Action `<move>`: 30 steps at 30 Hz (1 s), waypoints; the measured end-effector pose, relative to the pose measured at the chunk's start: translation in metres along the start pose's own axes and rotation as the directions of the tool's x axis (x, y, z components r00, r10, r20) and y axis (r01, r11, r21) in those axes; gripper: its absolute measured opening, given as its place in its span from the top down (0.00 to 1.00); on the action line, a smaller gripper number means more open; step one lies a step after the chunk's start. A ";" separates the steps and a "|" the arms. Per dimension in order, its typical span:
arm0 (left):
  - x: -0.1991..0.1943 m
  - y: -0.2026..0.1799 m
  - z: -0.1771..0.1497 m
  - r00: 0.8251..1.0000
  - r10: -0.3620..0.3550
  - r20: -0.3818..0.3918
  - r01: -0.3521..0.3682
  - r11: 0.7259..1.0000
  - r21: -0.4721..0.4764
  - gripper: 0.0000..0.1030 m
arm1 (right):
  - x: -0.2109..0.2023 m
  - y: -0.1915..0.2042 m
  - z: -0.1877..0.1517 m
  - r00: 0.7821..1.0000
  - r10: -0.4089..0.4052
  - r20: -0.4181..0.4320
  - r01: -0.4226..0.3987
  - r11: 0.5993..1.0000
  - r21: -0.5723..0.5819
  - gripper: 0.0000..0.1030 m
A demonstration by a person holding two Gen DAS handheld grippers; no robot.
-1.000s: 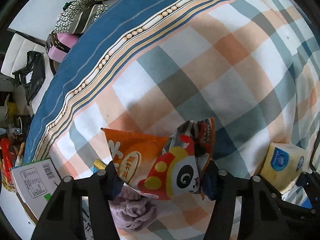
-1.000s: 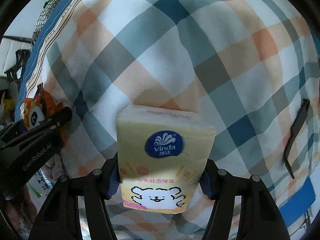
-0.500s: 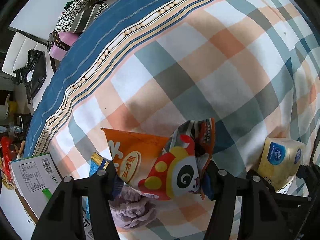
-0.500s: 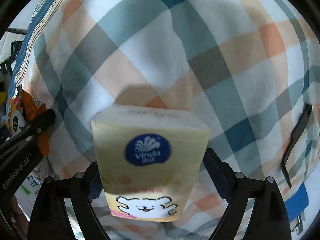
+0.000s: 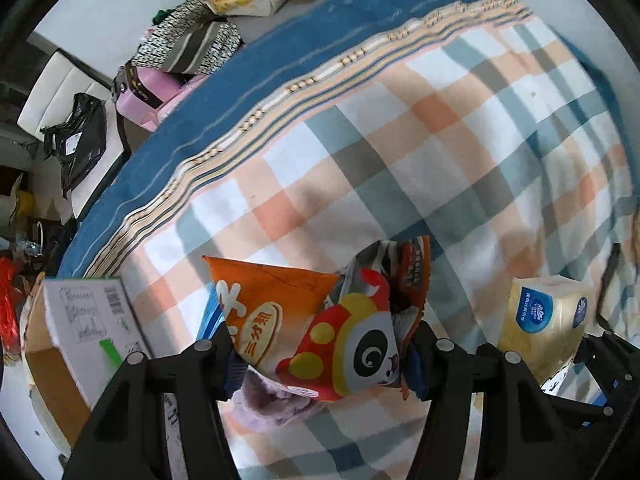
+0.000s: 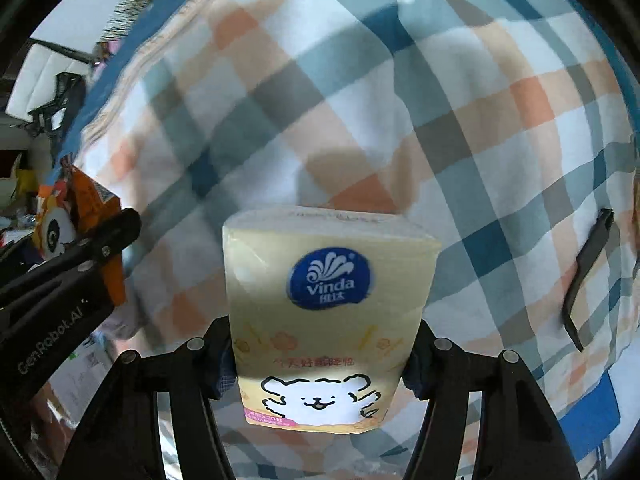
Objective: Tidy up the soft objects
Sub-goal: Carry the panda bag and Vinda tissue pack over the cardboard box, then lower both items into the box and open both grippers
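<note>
My left gripper is shut on an orange snack bag with a panda print, held above the plaid bedsheet. A purple fluffy cloth lies just under the bag. My right gripper is shut on a yellow Vinda tissue pack, held upright above the sheet. The tissue pack also shows in the left wrist view at the right, and the snack bag shows in the right wrist view at the left.
A cardboard box stands at the bed's left edge. A black comb-like strip lies on the sheet at the right. A blue striped blanket border runs along the far side, with bags and clutter beyond it.
Both grippers rose and tilted, showing more of the far bed edge and room. The right gripper briefly widened around the tissue pack, then closed on it again. The left keeps the snack bag.
</note>
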State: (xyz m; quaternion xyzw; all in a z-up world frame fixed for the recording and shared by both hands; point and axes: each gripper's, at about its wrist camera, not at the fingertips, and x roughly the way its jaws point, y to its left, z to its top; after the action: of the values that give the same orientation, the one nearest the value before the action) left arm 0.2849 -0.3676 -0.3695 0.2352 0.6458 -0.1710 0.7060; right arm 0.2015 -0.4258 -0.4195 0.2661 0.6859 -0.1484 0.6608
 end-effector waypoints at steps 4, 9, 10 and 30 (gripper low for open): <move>-0.032 0.016 -0.020 0.998 -0.041 0.050 0.043 0.998 -0.040 0.43 | -0.030 0.015 -0.010 0.998 0.028 0.048 -0.026 0.998 -0.054 0.36; -0.085 0.046 -0.058 0.986 -0.090 0.141 0.106 0.988 -0.110 0.43 | -0.085 0.042 -0.030 0.993 0.068 0.101 -0.054 0.989 -0.136 0.36; -0.096 0.055 -0.067 0.983 -0.097 0.159 0.117 0.985 -0.126 0.43 | -0.093 0.048 -0.032 0.991 0.074 0.112 -0.057 0.987 -0.152 0.36; -0.131 0.324 -0.228 0.981 -0.040 0.189 0.123 0.882 -0.455 0.43 | -0.131 0.309 -0.158 0.986 0.164 0.013 -0.138 0.867 -0.479 0.36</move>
State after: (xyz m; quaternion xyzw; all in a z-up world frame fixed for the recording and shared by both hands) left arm 0.2579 0.0194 -0.2160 0.0161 0.6132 -0.0608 0.7874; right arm 0.2425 -0.1085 -0.2312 0.1443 0.6608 0.0696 0.7333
